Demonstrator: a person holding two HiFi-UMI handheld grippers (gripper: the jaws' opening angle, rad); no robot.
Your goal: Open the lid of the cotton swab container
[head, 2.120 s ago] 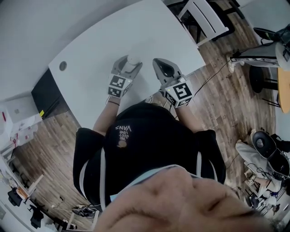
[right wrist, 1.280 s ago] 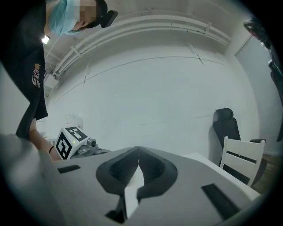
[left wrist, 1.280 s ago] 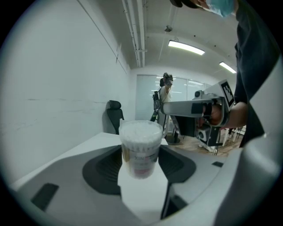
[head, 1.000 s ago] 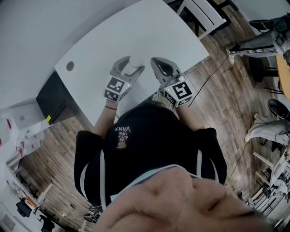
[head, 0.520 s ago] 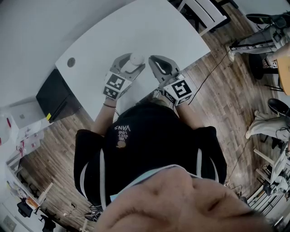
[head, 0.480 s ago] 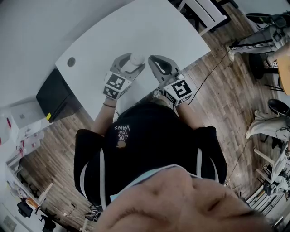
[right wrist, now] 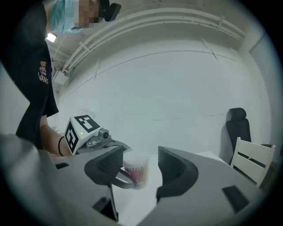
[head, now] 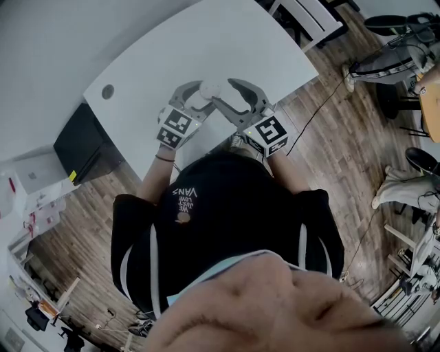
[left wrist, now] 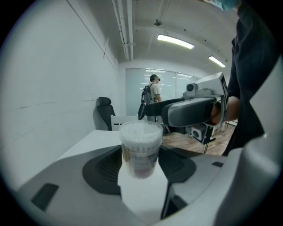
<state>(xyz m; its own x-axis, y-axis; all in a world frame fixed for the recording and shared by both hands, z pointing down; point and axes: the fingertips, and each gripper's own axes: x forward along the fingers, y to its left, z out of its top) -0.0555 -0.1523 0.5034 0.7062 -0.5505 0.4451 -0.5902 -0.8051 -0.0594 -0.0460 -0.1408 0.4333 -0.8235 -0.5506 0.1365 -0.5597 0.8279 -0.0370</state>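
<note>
The cotton swab container (head: 208, 91) is a small clear tub packed with white swabs, with its clear lid (left wrist: 140, 130) on top. It stands on the white table (head: 206, 48). My left gripper (head: 203, 97) is shut on the tub (left wrist: 140, 152), one dark pad on each side. My right gripper (head: 225, 96) reaches in from the right, its jaws opening. In the right gripper view the tub (right wrist: 136, 171) shows between the spread jaws of that gripper (right wrist: 139, 170), and neither pad touches it. The left gripper's marker cube (right wrist: 82, 131) shows behind.
A round cable hole (head: 108, 91) lies at the table's left end, and a black cabinet (head: 79, 144) stands below it. A white chair (head: 309, 20) stands at the far right corner. The floor is wood. A person (left wrist: 153, 90) stands far off by glass walls.
The right gripper was shut and apart from the tub. It has swung left up to the tub with its jaws spread. The left gripper has kept its hold.
</note>
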